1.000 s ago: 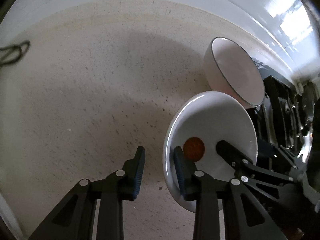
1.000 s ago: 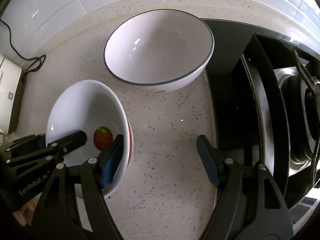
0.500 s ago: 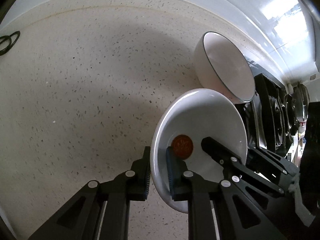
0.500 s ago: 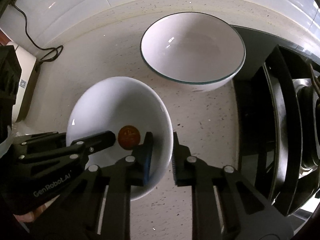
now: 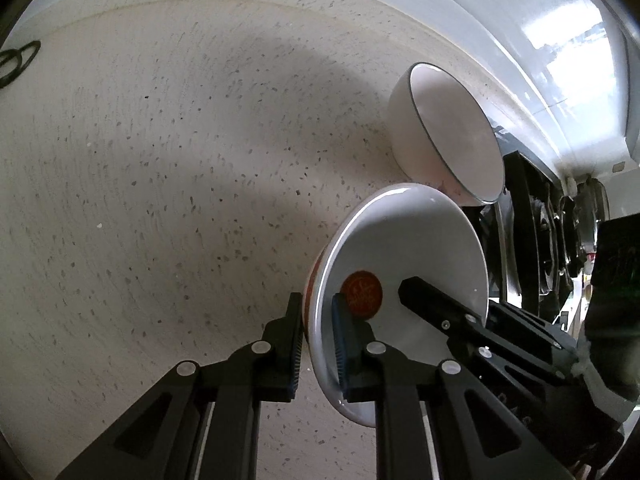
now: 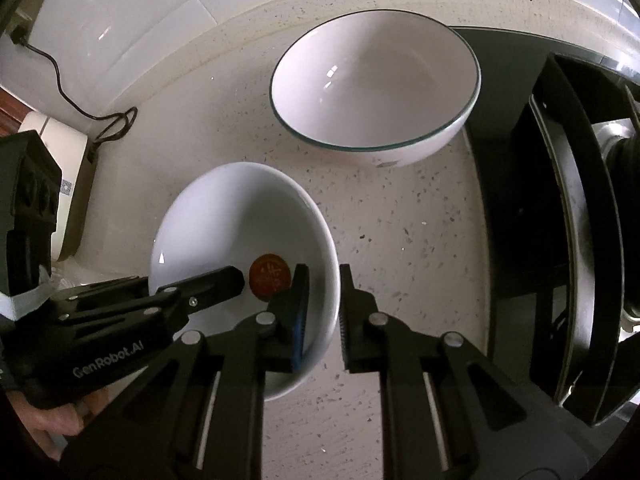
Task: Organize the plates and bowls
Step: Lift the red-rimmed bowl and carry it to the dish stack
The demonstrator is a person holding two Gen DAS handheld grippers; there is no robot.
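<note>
A small white bowl (image 5: pixel 404 256) with a round red mark in its bottom sits low on the speckled counter. My left gripper (image 5: pixel 317 342) is shut on its near rim, one pad inside and one outside. My right gripper (image 6: pixel 323 314) is shut on the opposite rim of the same small bowl (image 6: pixel 236 216). Each view shows the other gripper's inner finger (image 6: pixel 208 286) reaching into the bowl. A larger white bowl (image 6: pixel 376 88) with a dark green rim stands beyond it, empty; it also shows as the larger bowl (image 5: pixel 452 136) in the left wrist view. I cannot tell whether the small bowl touches the counter.
A black gas stove (image 6: pixel 560 208) with pan supports borders the counter on the right, close to the larger bowl. A white tiled wall (image 6: pixel 140 12) runs behind. A black cable (image 6: pixel 84 110) and a white appliance (image 6: pixel 60 200) lie at the left. A hand (image 6: pixel 48 420) holds the left gripper.
One second ago both grippers stood open around the small bowl's rim. They closed on it half a second ago and still hold it; a red band on the bowl's outside now shows.
</note>
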